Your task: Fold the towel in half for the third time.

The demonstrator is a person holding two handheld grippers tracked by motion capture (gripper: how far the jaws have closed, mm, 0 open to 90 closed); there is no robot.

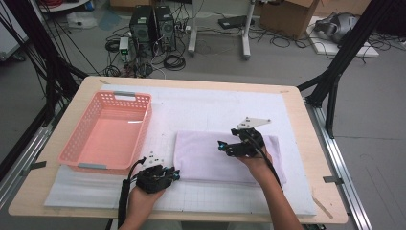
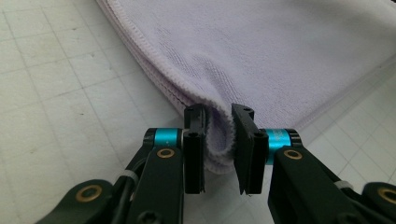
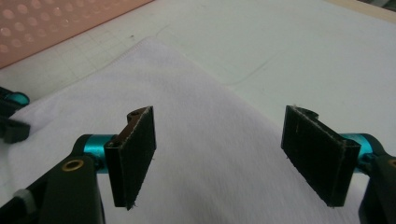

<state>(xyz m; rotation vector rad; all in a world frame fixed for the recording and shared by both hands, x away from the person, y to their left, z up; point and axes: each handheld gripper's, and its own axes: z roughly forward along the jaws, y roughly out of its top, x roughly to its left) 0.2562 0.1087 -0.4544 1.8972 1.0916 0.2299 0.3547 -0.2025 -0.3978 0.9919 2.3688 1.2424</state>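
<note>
A folded lilac towel point(image 1: 210, 155) lies on the white mat in front of me. My left gripper point(image 1: 174, 175) is at the towel's near left corner, and its black pads point(image 2: 194, 140) pinch a bunched fold of the towel point(image 2: 219, 144) between them. My right gripper point(image 1: 222, 146) hovers over the middle of the towel point(image 3: 205, 140), pointing left, jaws wide apart with nothing between them. In the right gripper view the left gripper point(image 3: 11, 116) shows at the far left edge of the cloth.
A pink plastic basket point(image 1: 81, 139), with nothing in it, stands on the left half of the white gridded mat point(image 1: 230, 103). The wooden table point(image 1: 306, 124) borders the mat on all sides. Computers and cables sit on the floor beyond the far edge.
</note>
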